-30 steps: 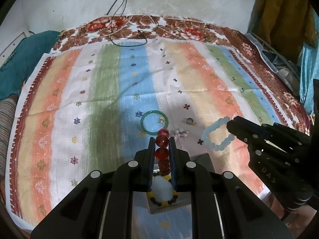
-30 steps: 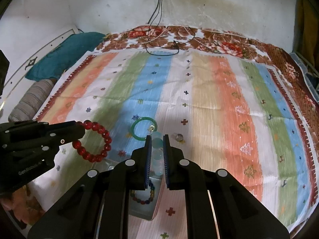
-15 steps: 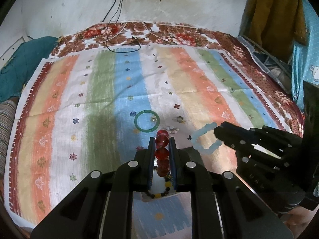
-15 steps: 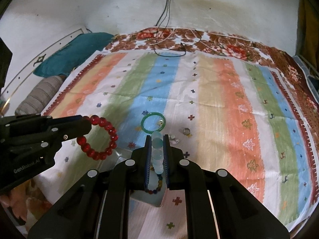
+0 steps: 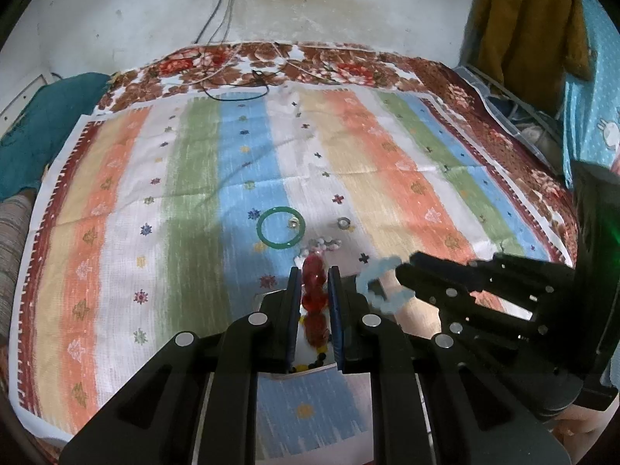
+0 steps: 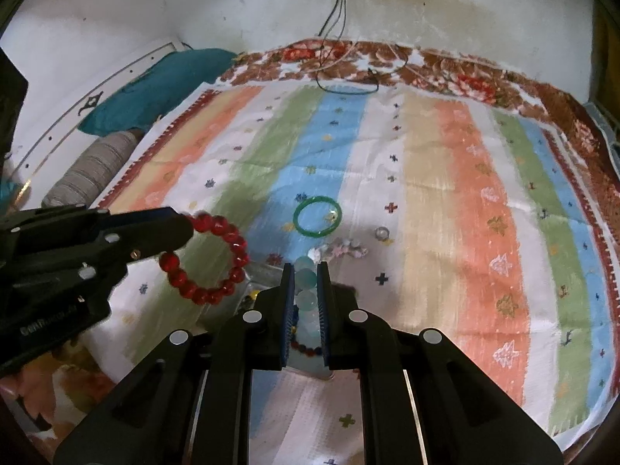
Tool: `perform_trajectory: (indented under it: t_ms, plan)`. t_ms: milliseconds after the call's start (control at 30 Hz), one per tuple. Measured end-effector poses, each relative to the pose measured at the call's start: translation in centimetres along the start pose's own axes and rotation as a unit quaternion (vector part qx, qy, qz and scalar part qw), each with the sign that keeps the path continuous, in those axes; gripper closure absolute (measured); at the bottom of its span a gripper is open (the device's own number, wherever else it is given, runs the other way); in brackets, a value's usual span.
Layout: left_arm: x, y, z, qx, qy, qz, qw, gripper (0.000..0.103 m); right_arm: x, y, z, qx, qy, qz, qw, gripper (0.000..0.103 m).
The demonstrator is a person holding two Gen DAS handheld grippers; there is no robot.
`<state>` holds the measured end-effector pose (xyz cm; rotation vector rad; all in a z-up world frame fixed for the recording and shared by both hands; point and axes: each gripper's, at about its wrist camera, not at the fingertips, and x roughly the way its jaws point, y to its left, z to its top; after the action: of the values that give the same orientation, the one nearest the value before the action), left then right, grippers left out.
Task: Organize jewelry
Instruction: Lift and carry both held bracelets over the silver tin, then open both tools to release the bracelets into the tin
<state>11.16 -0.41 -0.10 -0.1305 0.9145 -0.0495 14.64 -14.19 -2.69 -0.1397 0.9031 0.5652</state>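
My left gripper (image 5: 314, 273) is shut on a red bead bracelet (image 5: 313, 294), which hangs as a ring from its tip (image 6: 209, 257) in the right wrist view. My right gripper (image 6: 305, 269) is shut on a pale blue bead bracelet (image 6: 306, 277); in the left wrist view that bracelet (image 5: 381, 285) dangles from its tip. Under both grippers sits a clear box (image 6: 310, 364) holding a dark multicoloured bead bracelet (image 6: 306, 348). On the striped cloth beyond lie a green bangle (image 5: 280, 229), a small ring inside it (image 5: 292, 224), a silver ring (image 5: 343, 223) and a pale pink-white beaded piece (image 5: 323, 243).
The striped cloth (image 5: 387, 162) lies over a floral blanket (image 5: 348, 66) on a bed against a white wall. A black cable loop (image 5: 236, 91) lies at the far edge. A teal pillow (image 6: 155, 85) and a grey striped bolster (image 6: 89, 170) lie at the left.
Both grippers have drifted towards each other above the box, each still holding its bracelet. The blue bracelet now hangs closer to the left gripper's fingers.
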Motion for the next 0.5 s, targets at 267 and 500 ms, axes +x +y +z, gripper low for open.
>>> perform_trajectory:
  t_ms: [267, 500]
  plan:
    - [0.7, 2.0, 0.5, -0.032, 0.009, 0.017, 0.9993, 0.067, 0.1, -1.1, 0.4, 0.014, -0.004, -0.017, 1.0, 0.064]
    - [2.0, 3.8, 1.1, -0.073, 0.027, 0.007, 0.9969, 0.056, 1.4, -2.0, 1.0, 0.023, 0.014, -0.02, 0.999, 0.058]
